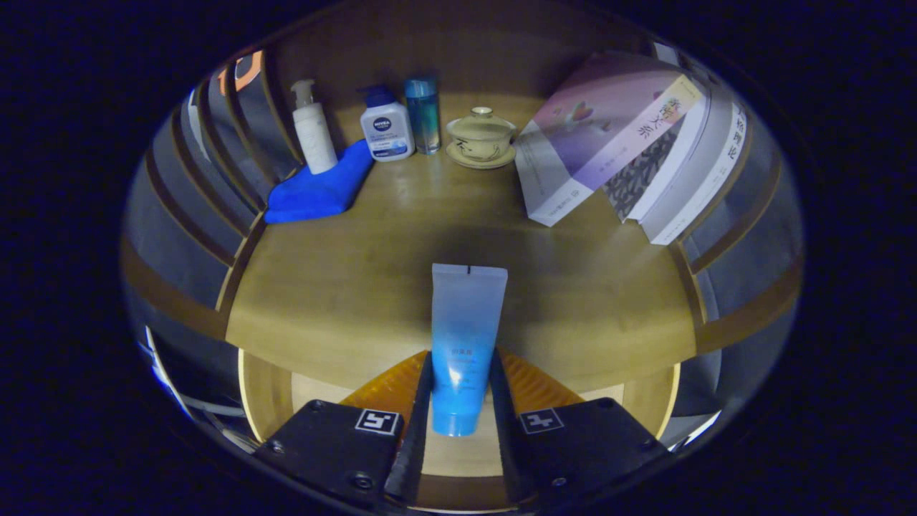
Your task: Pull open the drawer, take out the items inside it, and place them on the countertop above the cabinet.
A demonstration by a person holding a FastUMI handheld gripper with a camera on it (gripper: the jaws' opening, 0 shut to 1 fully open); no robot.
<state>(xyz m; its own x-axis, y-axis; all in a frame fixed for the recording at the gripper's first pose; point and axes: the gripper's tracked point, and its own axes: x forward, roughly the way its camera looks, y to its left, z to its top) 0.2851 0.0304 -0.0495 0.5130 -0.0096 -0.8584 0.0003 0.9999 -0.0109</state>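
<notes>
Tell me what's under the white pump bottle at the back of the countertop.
The white pump bottle stands on the folded blue cloth's far corner, cloth on the wooden countertop. Anything beneath the cloth is hidden. The gripper grips the blue tube.

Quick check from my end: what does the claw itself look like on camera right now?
The claw has two flat fingers converging forward from two blocky black housings. Each housing carries a small square black-and-white marker and visible screw heads. Ribbed orange panels flare outward behind the fingers. No cables are visible.
</notes>
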